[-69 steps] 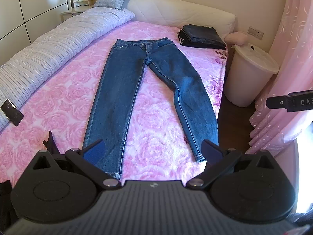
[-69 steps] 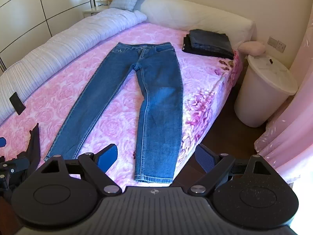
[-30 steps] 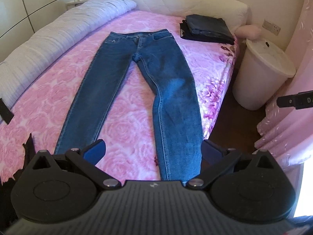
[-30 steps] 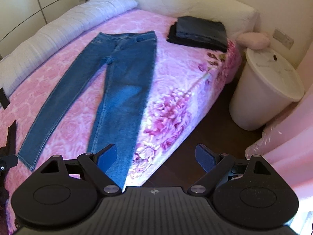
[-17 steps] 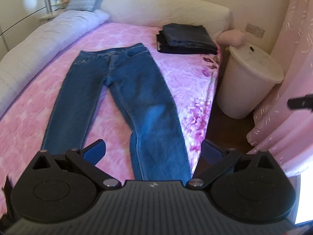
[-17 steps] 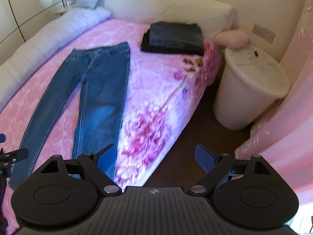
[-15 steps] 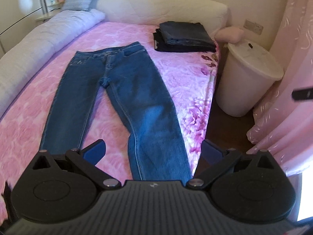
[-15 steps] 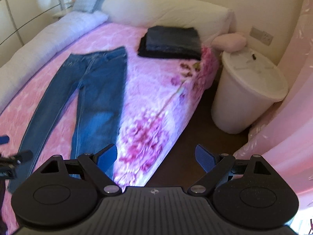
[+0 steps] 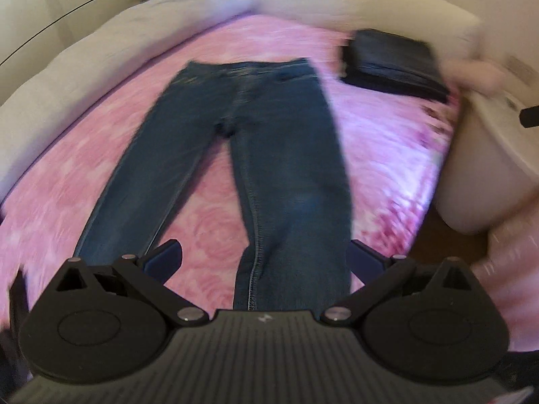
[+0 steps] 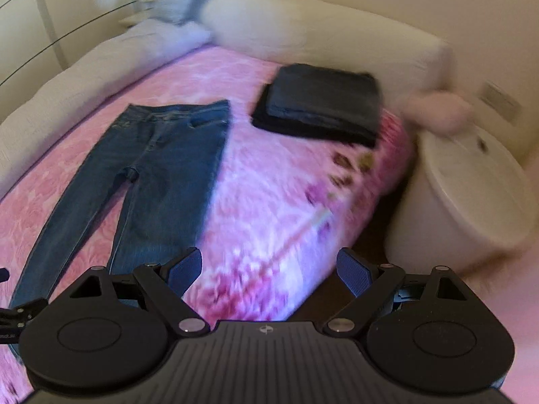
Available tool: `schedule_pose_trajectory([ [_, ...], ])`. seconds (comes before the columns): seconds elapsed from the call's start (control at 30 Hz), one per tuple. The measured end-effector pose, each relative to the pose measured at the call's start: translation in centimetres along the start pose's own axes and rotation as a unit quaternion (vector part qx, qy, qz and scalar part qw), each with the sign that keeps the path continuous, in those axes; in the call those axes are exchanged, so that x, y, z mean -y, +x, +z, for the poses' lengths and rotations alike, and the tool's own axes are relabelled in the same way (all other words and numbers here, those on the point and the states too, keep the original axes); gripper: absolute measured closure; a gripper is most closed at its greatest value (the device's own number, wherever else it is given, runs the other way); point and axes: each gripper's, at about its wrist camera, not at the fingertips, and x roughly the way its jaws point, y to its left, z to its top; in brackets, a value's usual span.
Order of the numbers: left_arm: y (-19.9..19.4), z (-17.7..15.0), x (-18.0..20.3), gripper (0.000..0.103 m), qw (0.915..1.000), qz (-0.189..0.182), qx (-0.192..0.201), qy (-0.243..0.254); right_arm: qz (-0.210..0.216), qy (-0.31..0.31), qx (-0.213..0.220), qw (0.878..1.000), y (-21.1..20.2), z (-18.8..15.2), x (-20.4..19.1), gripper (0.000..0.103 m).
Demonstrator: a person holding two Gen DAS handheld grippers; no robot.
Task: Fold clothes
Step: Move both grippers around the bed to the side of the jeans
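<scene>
Jeans [image 9: 249, 155] flat, legs spread; blurred

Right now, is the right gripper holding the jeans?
No. The right gripper is open and empty, above the bed's edge, with the jeans lying flat on the pink bedspread to its left.

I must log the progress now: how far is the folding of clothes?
Done: a dark folded stack lies near the bed's head. In hand: nothing; the left tool and right tool are open and empty. Left: the jeans lie flat, legs spread, no fold made.
</scene>
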Motion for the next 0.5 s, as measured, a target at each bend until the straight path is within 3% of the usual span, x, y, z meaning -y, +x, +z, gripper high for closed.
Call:
schedule_pose_trajectory([
  [0.23, -1.4, -1.9, 4.7, 0.001, 0.9882, 0.100, -0.031, -0.111, 0.068, -0.132, -0.003, 0.989, 5.9, 9.0, 3.9, 0.014],
  [0.5, -1.0, -5.6, 10.0, 0.001, 0.9743, 0.150, -0.068, -0.153, 0.113, -0.285, 0.016, 0.952, 10.1, 14.0, 1.7, 0.014],
])
